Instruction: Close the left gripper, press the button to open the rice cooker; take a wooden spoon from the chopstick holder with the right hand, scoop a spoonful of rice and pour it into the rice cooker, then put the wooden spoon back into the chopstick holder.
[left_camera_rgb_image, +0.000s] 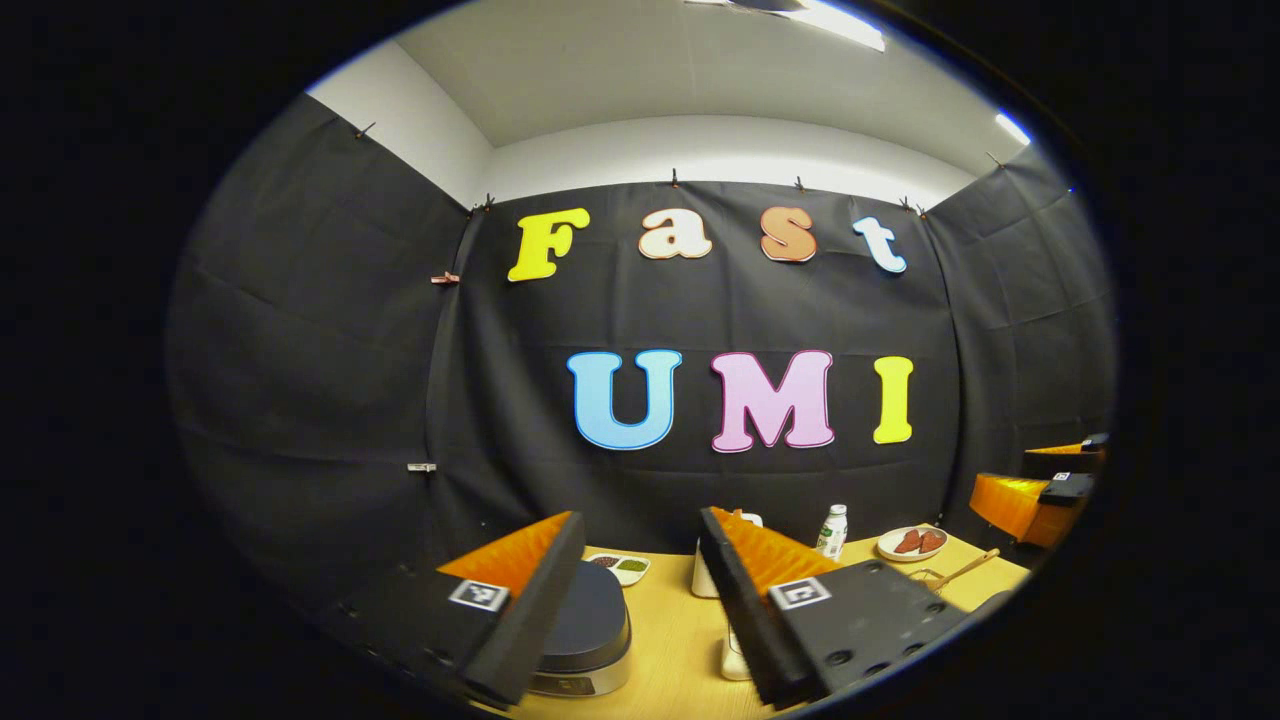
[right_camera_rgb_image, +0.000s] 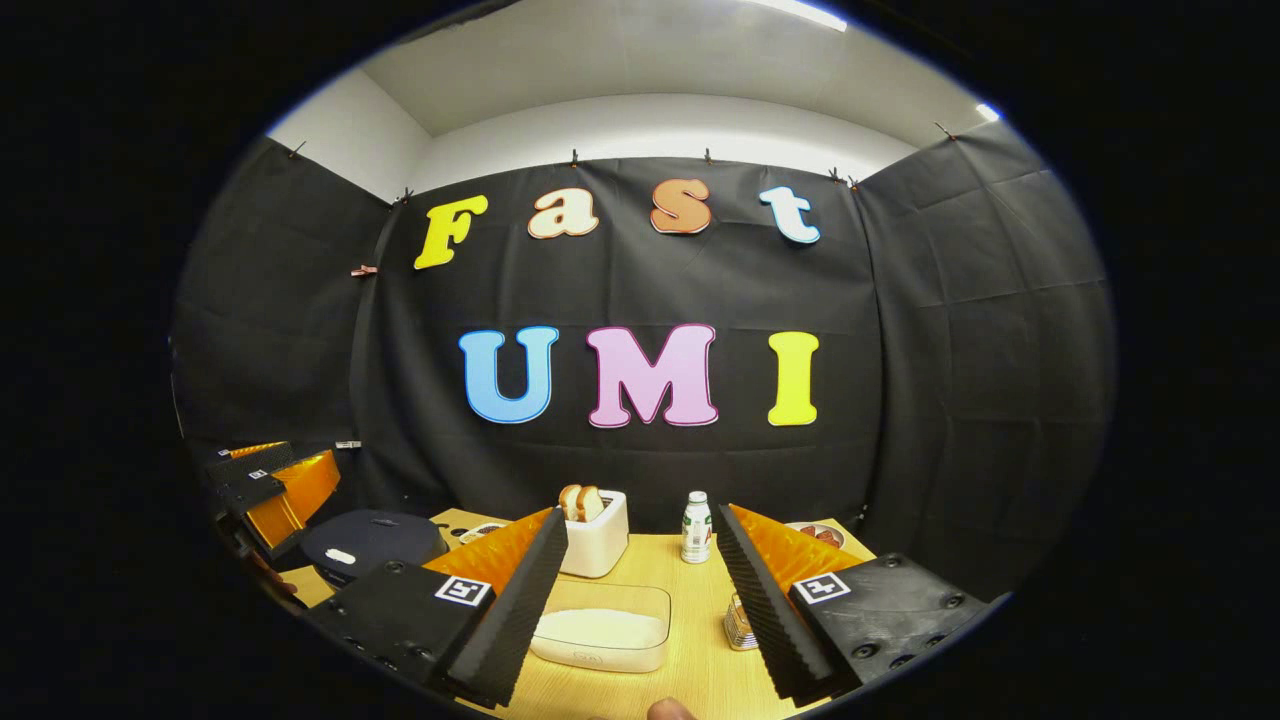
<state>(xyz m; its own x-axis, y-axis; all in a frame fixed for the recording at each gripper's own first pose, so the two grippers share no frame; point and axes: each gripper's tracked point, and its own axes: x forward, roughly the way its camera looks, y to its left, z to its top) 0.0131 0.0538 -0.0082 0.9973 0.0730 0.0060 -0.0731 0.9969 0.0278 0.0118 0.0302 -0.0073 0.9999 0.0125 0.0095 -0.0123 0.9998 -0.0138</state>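
Both tools hovered above the wooden counter with fingers spread wide, gripping nothing. In the left gripper view, the left tool framed the closed rice cooker at 7 o'clock. In the right gripper view, the right tool framed a rice container at 6 o'clock, the cooker at 8 o'clock.
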